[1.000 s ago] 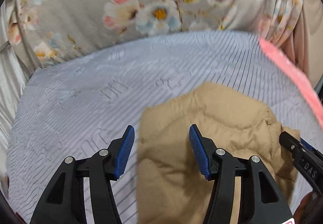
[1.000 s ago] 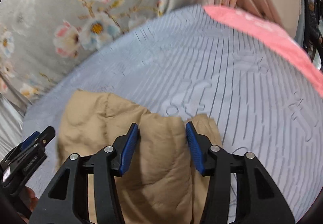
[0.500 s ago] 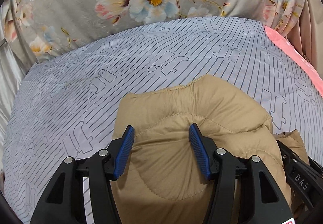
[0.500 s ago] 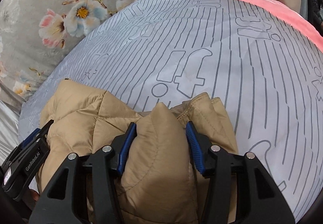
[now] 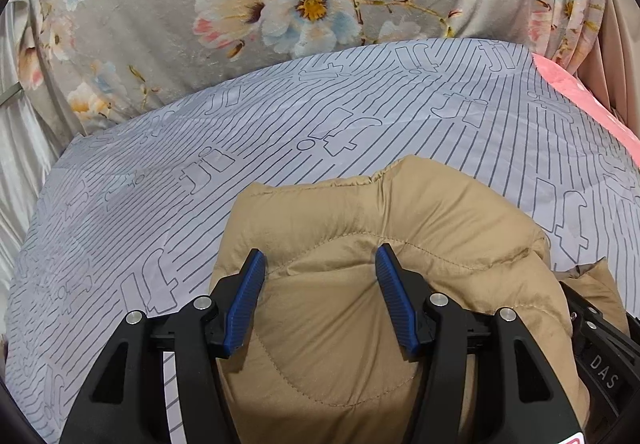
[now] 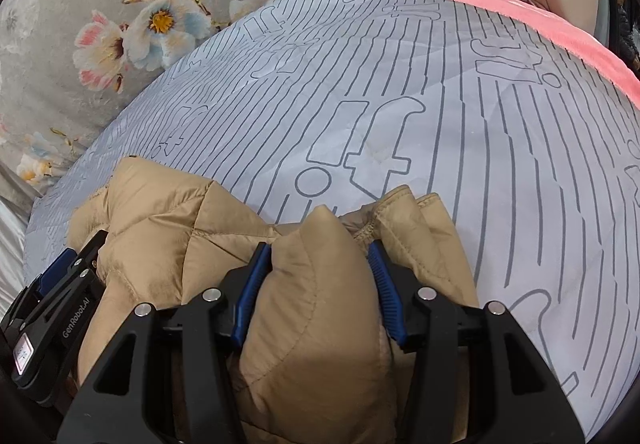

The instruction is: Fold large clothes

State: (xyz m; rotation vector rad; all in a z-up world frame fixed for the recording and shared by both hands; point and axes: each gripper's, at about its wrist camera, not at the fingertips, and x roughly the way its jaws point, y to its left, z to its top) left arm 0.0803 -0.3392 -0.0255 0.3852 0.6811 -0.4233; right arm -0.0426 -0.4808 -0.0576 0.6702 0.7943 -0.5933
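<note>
My right tool pinches a thick ridge of the tan puffer jacket between its blue pads, jaws about half apart. My left tool straddles a rounded quilted bulge of the same jacket; its pads seem to press the fabric, though I cannot be sure they grip. The jacket lies directly under and ahead of both tools on the bed, bunched, its long axis running side to side between my hands, both equally near. Its shell is smooth, padded and springy; the striped grey sheet under it looks flat and taut. A floral curtain hangs behind.
</note>
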